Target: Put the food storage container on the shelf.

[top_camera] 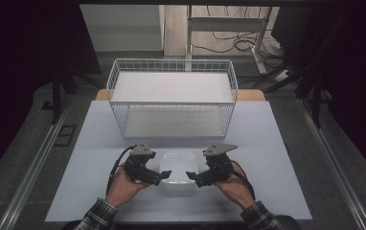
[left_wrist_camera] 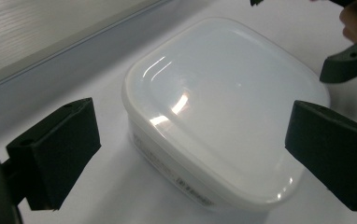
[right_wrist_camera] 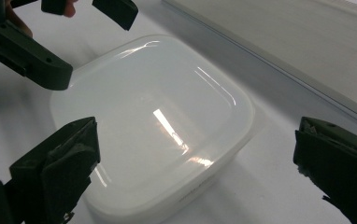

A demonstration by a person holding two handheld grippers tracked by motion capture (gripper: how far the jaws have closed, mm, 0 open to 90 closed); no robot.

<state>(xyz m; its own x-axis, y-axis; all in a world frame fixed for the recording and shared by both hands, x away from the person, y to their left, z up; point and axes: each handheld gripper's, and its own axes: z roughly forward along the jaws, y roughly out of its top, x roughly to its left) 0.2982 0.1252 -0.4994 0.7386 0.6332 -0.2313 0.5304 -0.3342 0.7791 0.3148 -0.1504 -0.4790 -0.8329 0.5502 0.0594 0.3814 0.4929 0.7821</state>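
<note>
The lidded container [top_camera: 178, 173] sits on the table [top_camera: 267, 143], before the wire basket [top_camera: 171, 96], between both claws

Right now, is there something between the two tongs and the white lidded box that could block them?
Nothing visible stands in the way. The left tongs and right tongs are both open, one at each side of the white box, with only bare table between their jaws and it. The wire basket stands farther back, apart from the box.

White lidded plastic container [top_camera: 178, 173] sits closed, flat on the table [top_camera: 267, 143].
</note>
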